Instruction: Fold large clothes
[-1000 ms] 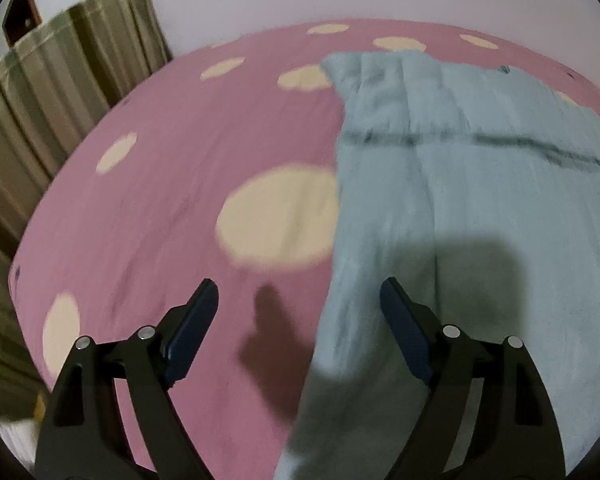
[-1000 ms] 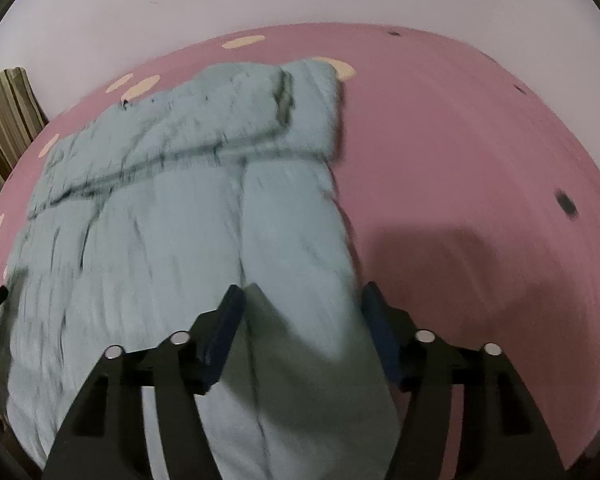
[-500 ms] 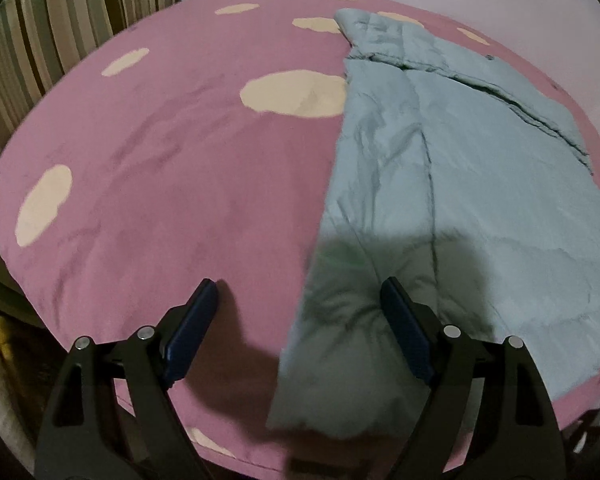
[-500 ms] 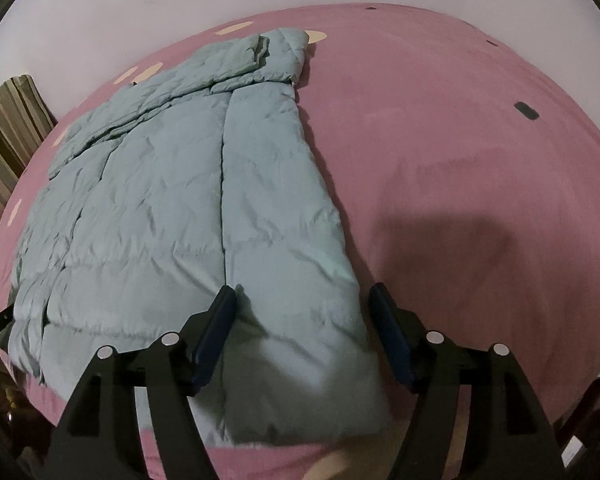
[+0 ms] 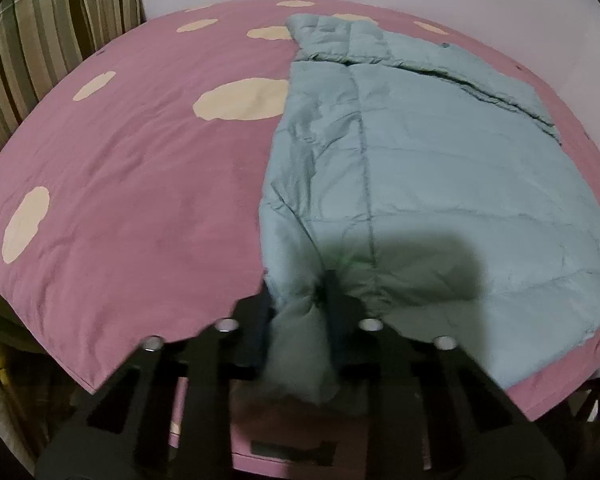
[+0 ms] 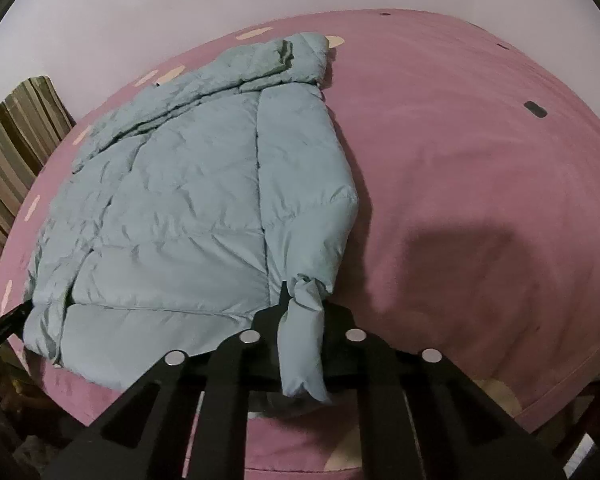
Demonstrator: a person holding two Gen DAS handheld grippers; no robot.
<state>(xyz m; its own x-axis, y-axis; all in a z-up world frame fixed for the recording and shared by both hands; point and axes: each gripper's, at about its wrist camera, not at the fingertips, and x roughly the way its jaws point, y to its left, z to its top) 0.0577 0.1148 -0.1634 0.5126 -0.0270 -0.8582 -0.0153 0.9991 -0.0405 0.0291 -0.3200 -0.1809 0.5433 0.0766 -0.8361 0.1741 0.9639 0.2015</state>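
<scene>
A light blue padded jacket (image 5: 420,168) lies flat on a pink bed cover (image 5: 140,200) with cream spots, collar at the far end. My left gripper (image 5: 300,296) is closing on the near left corner of the hem, and the fabric bunches between its fingers. In the right wrist view the same jacket (image 6: 180,208) spreads to the left. My right gripper (image 6: 304,304) is closing on the near right hem corner, and a fold of fabric hangs down between its fingers.
A striped curtain (image 5: 40,48) hangs at the left of the bed and a pale wall (image 6: 180,8) stands behind it. The cover's near edge (image 6: 540,400) drops off just below both grippers. Bare pink cover (image 6: 480,160) lies right of the jacket.
Both grippers have drawn back to the jacket's near hem and gone from wide open to clamped on its corners, and the fabric is pinched up there.
</scene>
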